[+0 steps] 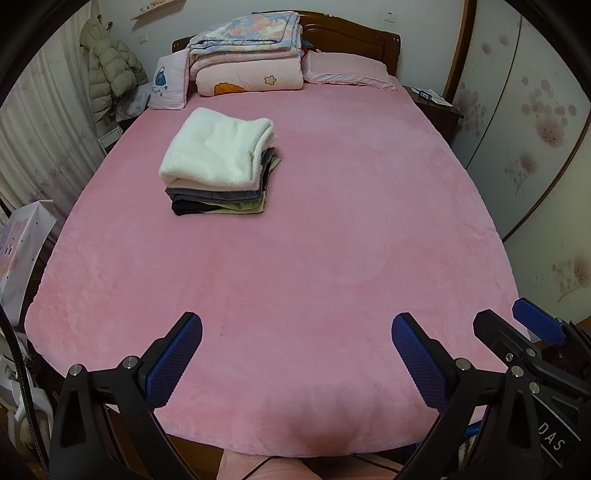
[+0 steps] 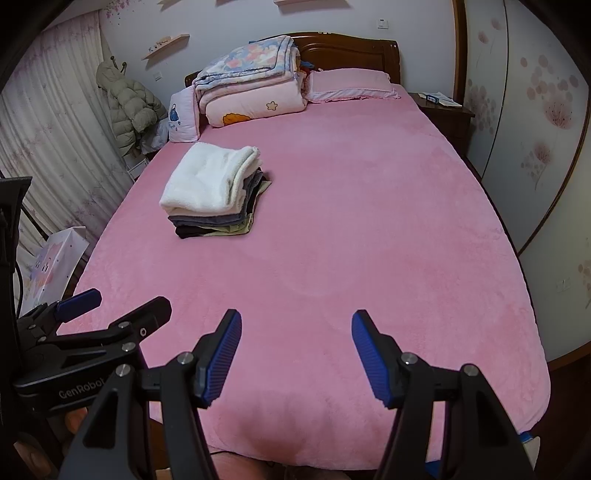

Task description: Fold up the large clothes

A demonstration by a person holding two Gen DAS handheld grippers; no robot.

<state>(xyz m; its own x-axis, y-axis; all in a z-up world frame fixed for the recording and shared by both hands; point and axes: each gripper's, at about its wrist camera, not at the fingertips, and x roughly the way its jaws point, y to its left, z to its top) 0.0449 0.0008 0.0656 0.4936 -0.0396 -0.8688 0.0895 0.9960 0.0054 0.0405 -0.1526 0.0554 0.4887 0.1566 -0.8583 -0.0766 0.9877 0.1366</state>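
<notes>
Here both grippers hang over the near end of a wide bed (image 1: pixel 314 229) spread with a pink plush cover, and neither has anything between its fingers. The left gripper (image 1: pixel 297 334) stands with its blue-padded fingers wide apart above bare cover near the foot of the bed, gripping nothing. The right gripper (image 2: pixel 296 328) is likewise spread well open over the same near stretch, empty; from the left wrist view it shows at the right edge, just beside the left one, and from the right wrist view the left gripper shows at the left edge. The stack of folded clothes (image 1: pixel 218 166) lies on the cover toward the far left part of the bed, well apart from both grippers: a thick white fleecy piece (image 2: pixel 210 181) on top, grey layers under it, and dark and pale yellow-green pieces at the bottom. At the far end, against the dark wooden headboard (image 1: pixel 351 33), sits a pile of folded quilts (image 1: pixel 247 55), floral over pink, with a small white cushion (image 1: pixel 168 83) to its left and a pink pillow (image 1: pixel 347 68) to its right. A pale puffer coat (image 2: pixel 133 107) hangs on the far left wall beside the curtain, and a dark nightstand (image 2: pixel 443 110) stands at the far right.
</notes>
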